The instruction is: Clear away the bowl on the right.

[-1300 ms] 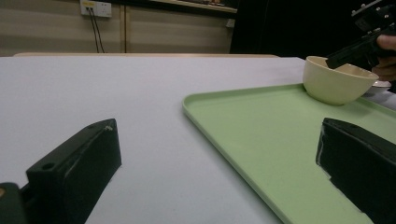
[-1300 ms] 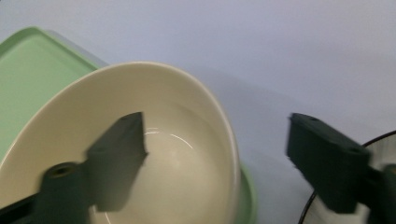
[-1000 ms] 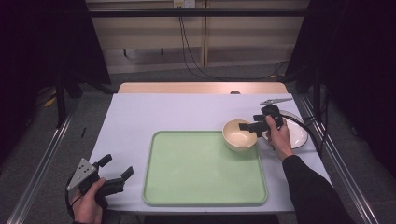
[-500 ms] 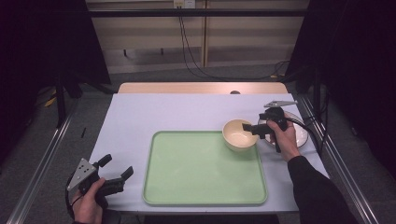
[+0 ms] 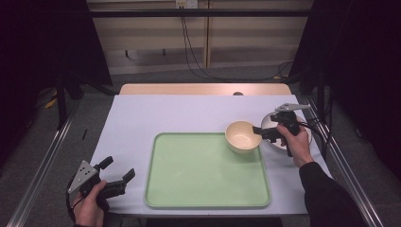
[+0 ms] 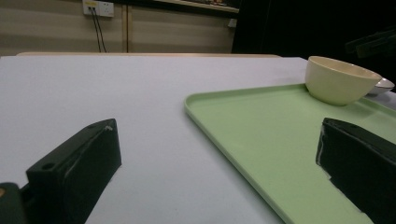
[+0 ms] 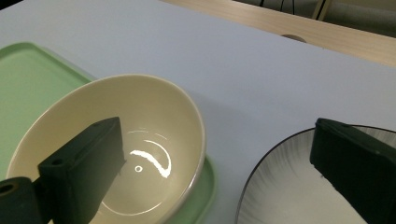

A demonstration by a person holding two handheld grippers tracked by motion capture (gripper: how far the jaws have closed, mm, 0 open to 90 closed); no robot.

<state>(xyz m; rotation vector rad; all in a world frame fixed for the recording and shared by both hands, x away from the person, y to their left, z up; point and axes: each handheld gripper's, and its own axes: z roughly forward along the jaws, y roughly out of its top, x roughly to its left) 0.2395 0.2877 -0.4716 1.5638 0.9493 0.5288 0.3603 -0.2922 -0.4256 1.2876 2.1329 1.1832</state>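
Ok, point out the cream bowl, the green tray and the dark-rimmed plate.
cream bowl (image 5: 242,137), high view, inner floor.
green tray (image 5: 198,175), high view, bare middle.
dark-rimmed plate (image 7: 289,191), right gripper view, streaked inner surface.

- Plate (image 5: 306,140): largely covered in the high view by the right gripper (image 5: 260,131) and the hand holding it; near half cut by the bottom edge in the right gripper view.
- Bowl (image 7: 112,154): lower rim cut by the bottom edge of the right gripper view; part of the inside masked by one black jaw.
- Tray (image 6: 280,140): right and near portions run off the left gripper view; far right corner hidden behind the bowl.
- Left gripper (image 5: 116,176): holding hand cropped at the bottom edge of the high view.
- Small dark spot (image 5: 238,93) on the far wooden strip: too small to identify.
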